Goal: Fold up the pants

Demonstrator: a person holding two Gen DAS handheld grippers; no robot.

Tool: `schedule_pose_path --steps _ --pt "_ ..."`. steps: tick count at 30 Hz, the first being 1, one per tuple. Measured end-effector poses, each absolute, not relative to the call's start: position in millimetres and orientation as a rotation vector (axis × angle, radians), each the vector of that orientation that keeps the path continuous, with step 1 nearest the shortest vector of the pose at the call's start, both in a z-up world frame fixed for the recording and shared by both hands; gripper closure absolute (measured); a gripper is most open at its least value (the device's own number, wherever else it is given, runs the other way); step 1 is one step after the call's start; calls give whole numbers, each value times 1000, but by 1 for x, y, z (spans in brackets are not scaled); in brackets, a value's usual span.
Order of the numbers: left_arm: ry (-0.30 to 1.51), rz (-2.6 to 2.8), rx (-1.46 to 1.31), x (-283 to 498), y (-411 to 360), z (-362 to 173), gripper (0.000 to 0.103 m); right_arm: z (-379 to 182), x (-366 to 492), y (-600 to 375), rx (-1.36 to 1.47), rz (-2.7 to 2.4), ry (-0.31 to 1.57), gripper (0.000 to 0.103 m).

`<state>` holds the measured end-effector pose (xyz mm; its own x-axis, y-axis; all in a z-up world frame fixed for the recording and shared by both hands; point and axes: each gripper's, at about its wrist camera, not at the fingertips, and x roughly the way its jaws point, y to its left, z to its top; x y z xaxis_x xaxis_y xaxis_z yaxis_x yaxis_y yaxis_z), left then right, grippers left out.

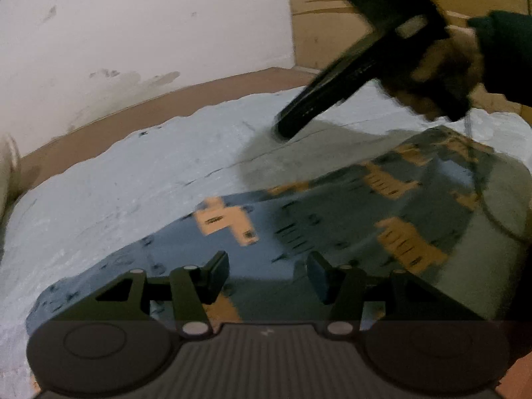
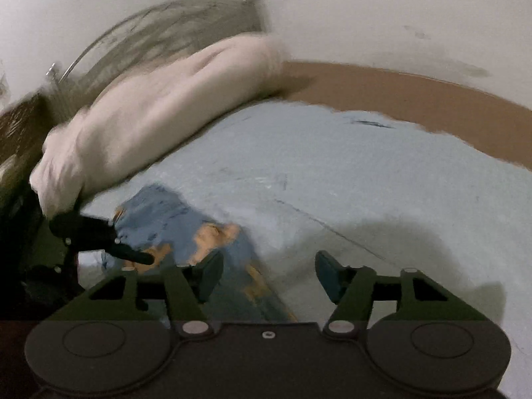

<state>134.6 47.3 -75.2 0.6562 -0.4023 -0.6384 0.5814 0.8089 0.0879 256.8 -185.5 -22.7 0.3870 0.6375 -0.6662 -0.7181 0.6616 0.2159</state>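
The pants (image 1: 299,232) are laid as a flat blue-and-orange bundle on the pale sheet (image 1: 116,193), under the left gripper (image 1: 267,277), whose jaws are spread with nothing held. The right gripper (image 2: 268,279) is likewise spread and empty over bare sheet. If one layer is pinched alone, the fold could be dragged open. Only the right view shows the pillow (image 2: 159,106); the pants' full spread is seen only from the left
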Motion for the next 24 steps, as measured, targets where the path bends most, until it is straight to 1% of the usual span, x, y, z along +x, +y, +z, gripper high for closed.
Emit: schedule_pose_path --steps 1,3,9,11,12,13,14,15,17,18,19,22,24 --pt "650 -560 291 136 51 -77 46 -32 269 -158 -154 903 806 48" --pt "652 -556 277 139 54 -81 45 -47 285 -122 -210 939 827 52" --pt "664 -559 245 139 61 -93 41 -81 314 -79 -294 995 903 54" --pt "670 -559 238 138 65 -98 40 -87 317 -74 -310 1006 927 59" --pt "671 -559 235 138 65 -99 39 -90 318 -71 -322 1013 939 64" --pt "674 -559 232 137 66 -101 39 -93 318 -65 -336 1027 947 71" --pt "674 -559 230 137 67 -101 38 -94 315 -63 -350 1043 951 74" --pt "674 -559 227 136 67 -102 38 -96 313 -61 -365 1056 953 82" --pt "674 -557 225 136 67 -101 37 -97 307 -58 -399 1066 949 87" --pt "673 -557 223 136 67 -101 36 -97 305 -56 -413 1066 942 96" --pt "672 -556 222 136 67 -100 36 -97 304 -56 -418 1066 937 98" --pt "673 -553 224 139 67 -101 35 -92 304 -62 -389 1037 911 100" --pt "684 -553 213 142 68 -104 31 -83 307 -71 -348 987 866 101"
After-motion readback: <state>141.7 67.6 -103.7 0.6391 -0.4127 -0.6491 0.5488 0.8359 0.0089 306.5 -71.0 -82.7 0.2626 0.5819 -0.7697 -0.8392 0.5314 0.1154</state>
